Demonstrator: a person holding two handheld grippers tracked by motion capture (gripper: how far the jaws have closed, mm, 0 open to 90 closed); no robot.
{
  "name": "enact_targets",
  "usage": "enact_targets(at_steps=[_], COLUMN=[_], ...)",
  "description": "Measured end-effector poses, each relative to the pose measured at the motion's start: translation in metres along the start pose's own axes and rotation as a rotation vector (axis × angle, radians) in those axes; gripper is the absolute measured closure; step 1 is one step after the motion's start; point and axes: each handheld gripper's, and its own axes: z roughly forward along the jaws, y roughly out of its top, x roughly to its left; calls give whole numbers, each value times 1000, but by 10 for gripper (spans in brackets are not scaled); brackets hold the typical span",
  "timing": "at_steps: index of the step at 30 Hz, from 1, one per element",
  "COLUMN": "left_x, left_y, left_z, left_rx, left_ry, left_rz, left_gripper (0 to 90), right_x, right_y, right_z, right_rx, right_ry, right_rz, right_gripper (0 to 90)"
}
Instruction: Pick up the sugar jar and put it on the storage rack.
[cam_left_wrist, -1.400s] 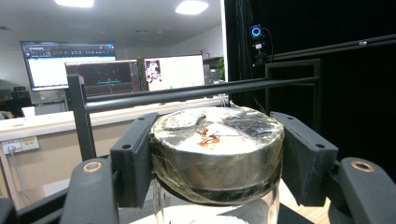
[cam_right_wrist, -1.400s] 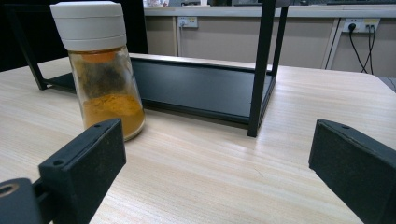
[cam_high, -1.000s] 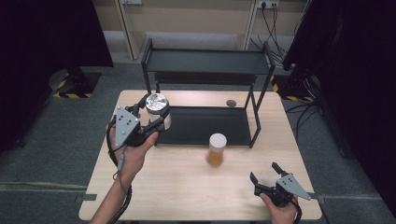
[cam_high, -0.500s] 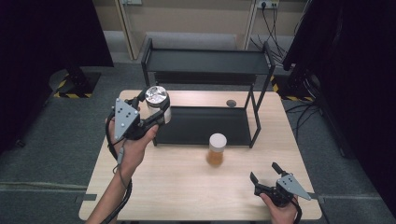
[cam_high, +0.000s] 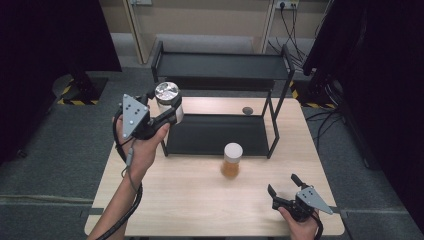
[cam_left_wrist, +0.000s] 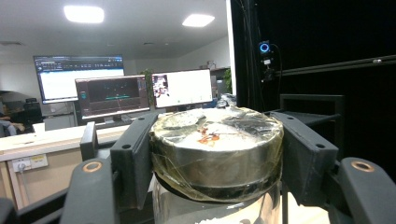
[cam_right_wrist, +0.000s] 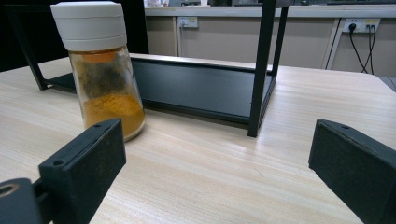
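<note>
L gripper (cam_high: 167, 107) raised, jaws clamped; R gripper (cam_high: 284, 186) low, jaws apart, prob. resting.

- Black two-tier metal rack (cam_high: 220, 135) at the far half of the pale wooden table (cam_high: 190, 200).
- Glass jar of orange powder with white lid (cam_high: 232, 160) just before the rack's lower shelf.
- Silver-lidded glass jar (cam_high: 168, 100) left of the rack, above the table.
- Small dark round disc (cam_high: 247, 110) behind the lower shelf.

- Grey carpet floor (cam_high: 45, 150) around a light wooden table (cam_high: 200, 200).
- Black curtains (cam_high: 45, 35) left and right.
- Beige far wall (cam_high: 210, 17) with sockets.
- Ceiling light panels (cam_left_wrist: 84, 14) above lit computer monitors (cam_left_wrist: 112, 95).
</note>
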Motion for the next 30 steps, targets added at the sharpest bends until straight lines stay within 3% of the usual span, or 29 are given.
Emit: enact_targets(at_steps=[30], left_x=[8], left_y=[31], left_z=[30], left_rx=[-13], left_ry=[34], left_rz=[2], left_gripper=[350], right_x=[0], right_y=[0], right_z=[0], right_rx=[2], right_ry=[2], right_rz=[-2], right_gripper=[42])
